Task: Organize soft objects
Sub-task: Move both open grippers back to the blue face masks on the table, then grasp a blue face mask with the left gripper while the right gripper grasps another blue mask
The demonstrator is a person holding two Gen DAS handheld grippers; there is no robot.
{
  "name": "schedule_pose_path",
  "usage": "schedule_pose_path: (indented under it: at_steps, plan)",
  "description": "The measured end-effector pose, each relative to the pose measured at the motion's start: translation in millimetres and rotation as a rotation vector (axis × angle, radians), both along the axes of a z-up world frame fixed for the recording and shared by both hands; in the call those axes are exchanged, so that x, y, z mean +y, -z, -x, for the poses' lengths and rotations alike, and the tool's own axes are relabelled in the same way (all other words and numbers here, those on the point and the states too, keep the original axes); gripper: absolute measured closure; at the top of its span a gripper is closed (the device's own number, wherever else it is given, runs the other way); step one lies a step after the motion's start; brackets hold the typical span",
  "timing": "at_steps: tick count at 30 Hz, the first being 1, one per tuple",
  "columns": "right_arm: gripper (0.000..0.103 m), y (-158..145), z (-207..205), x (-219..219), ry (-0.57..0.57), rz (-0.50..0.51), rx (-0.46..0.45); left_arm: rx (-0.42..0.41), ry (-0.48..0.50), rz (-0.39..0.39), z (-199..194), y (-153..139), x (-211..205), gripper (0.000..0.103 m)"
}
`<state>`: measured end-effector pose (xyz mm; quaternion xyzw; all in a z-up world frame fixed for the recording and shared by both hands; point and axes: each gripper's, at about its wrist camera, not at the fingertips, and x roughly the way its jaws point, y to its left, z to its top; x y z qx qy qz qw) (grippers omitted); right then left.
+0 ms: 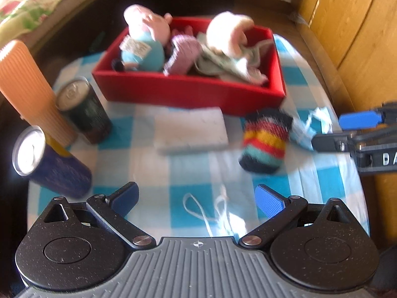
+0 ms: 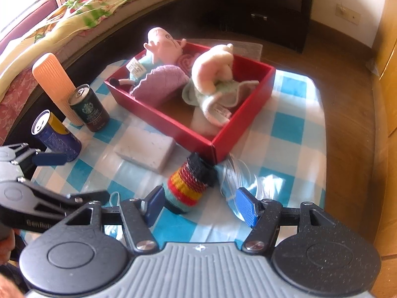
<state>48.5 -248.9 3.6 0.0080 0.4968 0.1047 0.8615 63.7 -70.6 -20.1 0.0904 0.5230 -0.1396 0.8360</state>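
A striped knit sock (image 2: 191,183) lies on the checked cloth just in front of the red box (image 2: 238,126). My right gripper (image 2: 200,206) is open around the sock's near end, its left pad close beside it. The right pad hovers over a pale blue face mask (image 2: 235,181). Two plush pigs (image 2: 211,69) (image 2: 163,42), a purple knit piece (image 2: 161,82) and a green cloth fill the box. My left gripper (image 1: 197,197) stands open over white mask loops (image 1: 198,211), and the sock (image 1: 265,141) is ahead to its right.
A white foam block (image 1: 191,130) lies in front of the box. A dark can (image 1: 84,109), a blue can (image 1: 49,159) and an orange ribbed piece (image 1: 32,87) stand at the left. A bed, dark drawers and wooden cupboards surround the table.
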Motion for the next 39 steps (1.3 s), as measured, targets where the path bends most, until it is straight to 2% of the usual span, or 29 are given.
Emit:
schedule_pose_path:
  at_steps: [5,13,16,17,19,20,23,28,33,39]
  plan:
    - [0.062,3,7,-4,0.003,0.003,0.007,0.058,0.028,-0.003,22,18,-8,0.007]
    - [0.062,-3,17,-11,0.013,-0.021,-0.015,0.172,0.012,0.031,44,48,-14,0.008]
    - [0.062,-5,18,-18,0.026,-0.027,-0.022,0.196,0.025,0.01,49,58,-22,0.01]
    - [0.062,-5,17,-21,0.035,-0.029,-0.021,0.203,0.03,0.0,50,62,-25,0.011]
    - [0.062,-3,15,-29,0.057,-0.027,-0.02,0.227,0.045,-0.008,52,69,-29,0.026]
    - [0.062,-2,13,-33,0.072,-0.021,-0.018,0.221,0.047,-0.014,53,69,-31,0.026]
    - [0.062,2,6,-41,0.1,-0.006,-0.012,0.188,0.066,-0.035,56,67,-34,0.037]
    - [0.062,16,-6,-39,0.106,0.033,0.013,0.185,0.058,-0.011,56,61,-29,0.053]
    - [0.062,36,-21,-32,0.105,0.065,0.07,0.185,0.047,0.014,53,57,-20,0.062]
    - [0.062,53,-34,-28,0.119,0.076,0.116,0.166,0.01,0.052,48,46,-7,0.064]
